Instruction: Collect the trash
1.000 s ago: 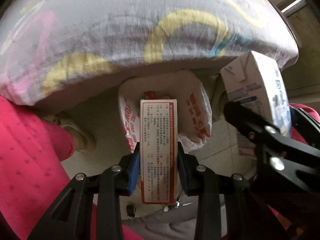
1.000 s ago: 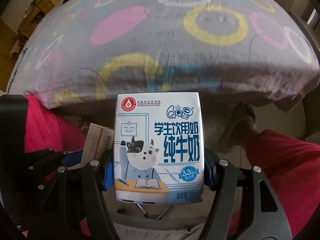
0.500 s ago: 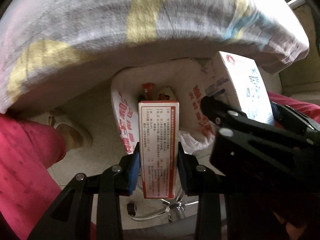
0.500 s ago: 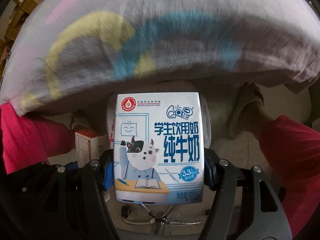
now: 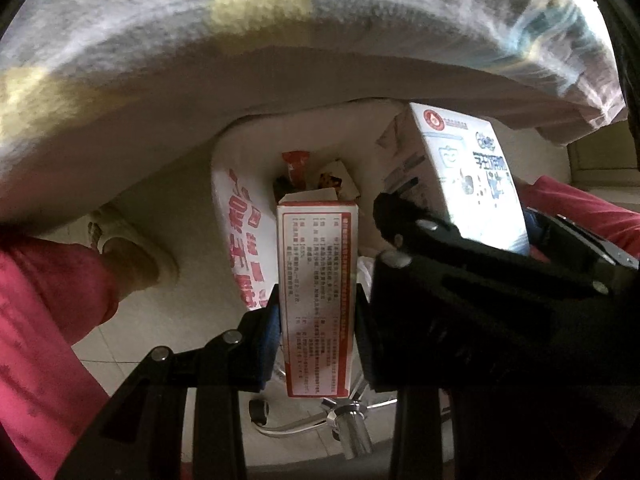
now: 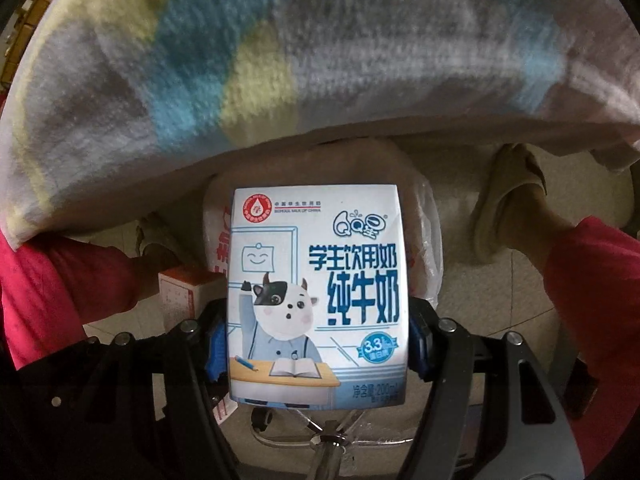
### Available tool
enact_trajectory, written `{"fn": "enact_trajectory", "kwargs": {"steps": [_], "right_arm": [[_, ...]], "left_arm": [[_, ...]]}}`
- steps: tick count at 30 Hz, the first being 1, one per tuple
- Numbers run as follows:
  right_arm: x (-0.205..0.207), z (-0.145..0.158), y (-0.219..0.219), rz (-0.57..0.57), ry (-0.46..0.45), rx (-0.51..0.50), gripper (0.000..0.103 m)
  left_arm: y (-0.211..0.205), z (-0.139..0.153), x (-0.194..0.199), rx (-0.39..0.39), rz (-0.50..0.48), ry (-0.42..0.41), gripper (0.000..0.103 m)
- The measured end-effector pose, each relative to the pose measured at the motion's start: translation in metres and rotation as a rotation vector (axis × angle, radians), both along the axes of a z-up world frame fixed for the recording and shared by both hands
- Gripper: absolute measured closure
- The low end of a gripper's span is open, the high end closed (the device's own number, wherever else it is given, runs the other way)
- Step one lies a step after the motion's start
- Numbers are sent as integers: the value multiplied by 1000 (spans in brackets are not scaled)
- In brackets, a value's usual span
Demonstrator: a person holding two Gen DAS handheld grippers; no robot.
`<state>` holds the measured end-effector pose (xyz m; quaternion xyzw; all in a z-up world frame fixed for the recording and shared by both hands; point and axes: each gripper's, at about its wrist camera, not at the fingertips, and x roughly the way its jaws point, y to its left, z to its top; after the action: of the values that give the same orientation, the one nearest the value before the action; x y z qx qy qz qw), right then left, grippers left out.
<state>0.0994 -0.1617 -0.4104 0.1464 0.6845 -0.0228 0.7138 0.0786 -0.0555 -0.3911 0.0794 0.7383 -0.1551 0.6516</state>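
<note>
My left gripper point(image 5: 316, 312) is shut on a narrow red-and-white box point(image 5: 316, 280), held upright above a white trash bag point(image 5: 240, 248) with red print that stands open on the floor under the table edge. Wrappers point(image 5: 296, 164) lie inside the bag. My right gripper point(image 6: 316, 340) is shut on a blue-and-white milk carton point(image 6: 320, 292) with a cartoon cow, held over the same bag point(image 6: 424, 240). In the left wrist view the milk carton point(image 5: 468, 168) and right gripper sit close on the right. The red box point(image 6: 180, 296) shows at the left of the right wrist view.
A table covered by a grey cloth point(image 5: 280, 40) with coloured rings overhangs the bag. The person's pink-clad legs point(image 6: 592, 288) and slippered feet point(image 6: 508, 200) flank the bag. A chair's chrome base point(image 5: 348, 424) stands on the tiled floor below.
Both grippers have moved down and forward below the table edge, closer to the open bag, each keeping its hold. The bag's inside has come into view.
</note>
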Motion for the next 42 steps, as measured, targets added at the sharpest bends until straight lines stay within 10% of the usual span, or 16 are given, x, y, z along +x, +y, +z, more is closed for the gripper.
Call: {"fn": "enact_trajectory", "kwargs": {"steps": [42], "right_arm": [[-11, 26, -2, -24, -27, -57, 27]], "left_arm": [[22, 14, 2, 4, 74, -33, 38]]}}
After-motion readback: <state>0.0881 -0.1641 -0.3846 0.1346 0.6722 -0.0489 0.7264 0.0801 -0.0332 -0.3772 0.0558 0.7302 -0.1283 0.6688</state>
